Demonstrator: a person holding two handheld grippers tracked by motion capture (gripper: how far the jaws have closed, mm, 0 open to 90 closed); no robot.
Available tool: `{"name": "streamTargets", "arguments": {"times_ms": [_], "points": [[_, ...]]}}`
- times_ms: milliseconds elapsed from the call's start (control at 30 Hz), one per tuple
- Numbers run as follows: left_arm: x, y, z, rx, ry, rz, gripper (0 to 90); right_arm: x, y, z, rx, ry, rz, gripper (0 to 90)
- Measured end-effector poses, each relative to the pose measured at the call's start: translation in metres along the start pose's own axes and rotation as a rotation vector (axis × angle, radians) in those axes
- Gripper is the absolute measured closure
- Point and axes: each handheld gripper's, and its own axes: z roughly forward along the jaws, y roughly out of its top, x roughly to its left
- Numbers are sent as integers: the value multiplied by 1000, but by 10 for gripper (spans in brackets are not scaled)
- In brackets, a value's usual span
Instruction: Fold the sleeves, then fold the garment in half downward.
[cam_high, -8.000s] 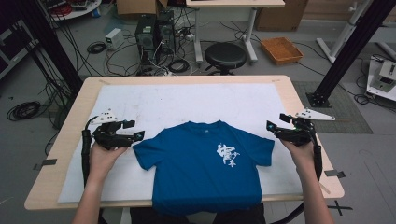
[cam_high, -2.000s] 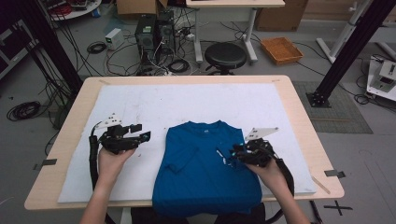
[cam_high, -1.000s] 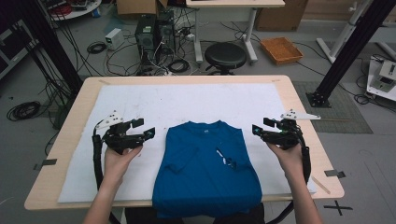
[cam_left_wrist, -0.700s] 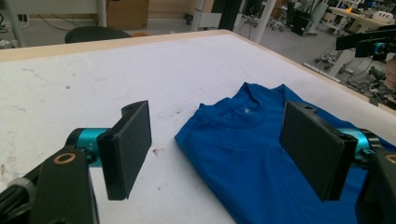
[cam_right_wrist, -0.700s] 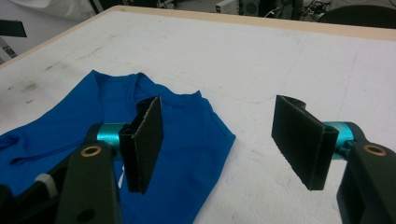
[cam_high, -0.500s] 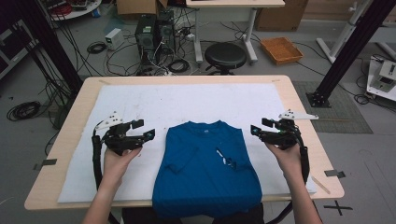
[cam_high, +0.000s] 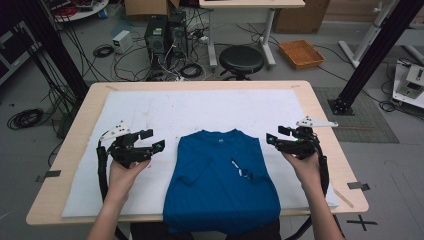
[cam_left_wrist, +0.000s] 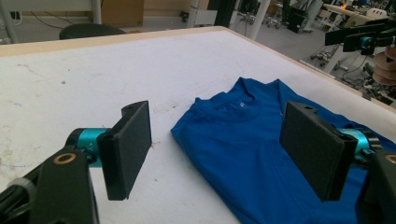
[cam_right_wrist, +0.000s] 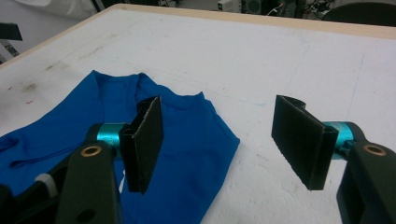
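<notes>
Both sleeves folded in, the blue shirt (cam_high: 222, 182) lies at the counter's (cam_high: 320, 112) near edge. Our left hand-held gripper (cam_high: 150, 141) and right hand-held gripper (cam_high: 276, 136) flank it, jaws spread, empty. We judge it light and limp, best pinched at hem corners.

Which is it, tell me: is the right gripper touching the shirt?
Apart. The high view shows the right gripper beside the shirt, with white mat between them; the right gripper view shows its jaws open with nothing between them.
</notes>
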Motion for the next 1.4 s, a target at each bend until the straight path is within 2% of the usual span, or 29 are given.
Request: {"name": "streamTargets", "arguments": {"times_ms": [700, 767, 800, 867, 967, 1100, 1167, 1200, 1300, 1367, 1400], "points": [[1, 1, -5, -16, 5, 3, 251, -2, -2, -2, -1, -7, 10, 346], [2, 1, -5, -14, 4, -3, 252, -3, -2, -1, 2, -5, 9, 365], [2, 0, -5, -10, 4, -7, 253, -4, -3, -1, 5, -5, 4, 415], [2, 0, -3, -6, 0, -14, 254, -6, -4, 1, 10, -16, 6, 421], [2, 0, 1, 7, 6, -6, 258, -9, -6, 2, 14, -23, 16, 438], [4, 2, 11, 34, 8, -19, 266, -15, -11, 7, 28, -37, 27, 493], [6, 3, 18, 56, -13, -54, 279, -16, -11, 9, 42, -36, 30, 513], [8, 4, 24, 69, -38, -81, 291, -16, -11, 10, 41, -41, 23, 522], [8, 3, 30, 86, -32, -76, 307, -17, -11, 15, 45, -38, 25, 548], [9, 1, 36, 124, -17, -76, 347, -17, -11, 22, 64, -41, 28, 565], [12, -2, 42, 151, -20, -101, 353, -18, -11, 25, 74, -44, 29, 574]]}}
